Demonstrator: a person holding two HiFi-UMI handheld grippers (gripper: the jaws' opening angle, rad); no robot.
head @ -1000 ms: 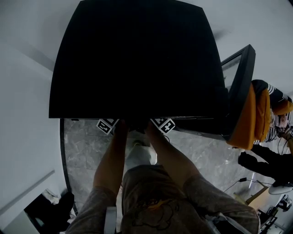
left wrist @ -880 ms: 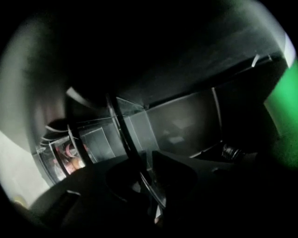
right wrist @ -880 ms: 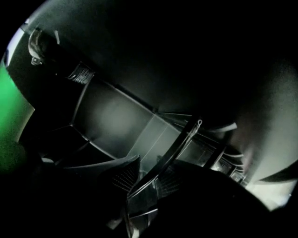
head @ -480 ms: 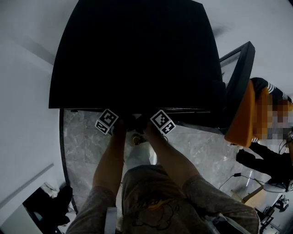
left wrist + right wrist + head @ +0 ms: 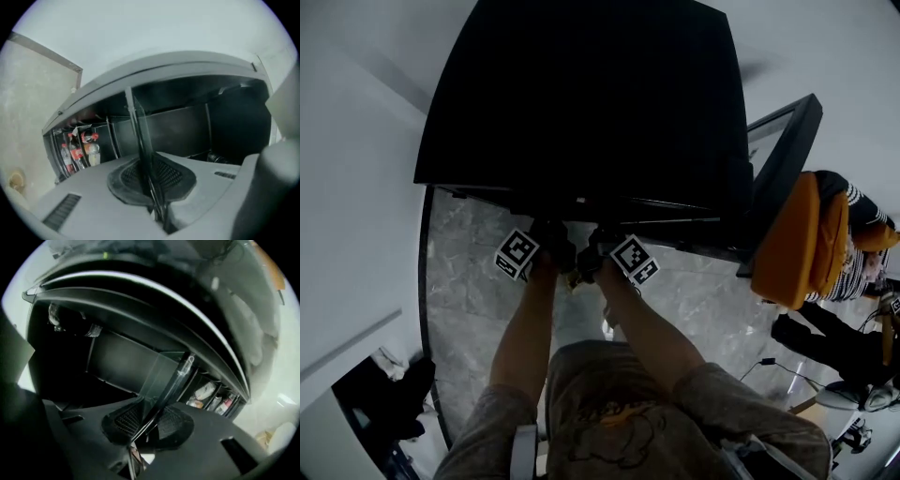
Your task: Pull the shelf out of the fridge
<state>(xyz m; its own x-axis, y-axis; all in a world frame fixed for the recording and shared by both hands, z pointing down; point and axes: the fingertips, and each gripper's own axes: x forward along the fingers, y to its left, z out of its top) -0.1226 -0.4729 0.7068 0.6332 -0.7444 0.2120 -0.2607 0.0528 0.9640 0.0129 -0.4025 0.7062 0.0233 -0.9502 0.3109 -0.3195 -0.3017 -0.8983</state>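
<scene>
Apparently only the grasp is made: the glass shelf (image 5: 133,122) sits in the open fridge (image 5: 581,94), its front edge pinched by the right gripper (image 5: 147,420) fingers, while the left gripper (image 5: 151,182) fingers are closing on it; the pull-out is judged still to be done

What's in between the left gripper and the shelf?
Nothing. In the left gripper view, the thin edge of the shelf sits right between the jaws of the left gripper, which are closing on it.
</scene>
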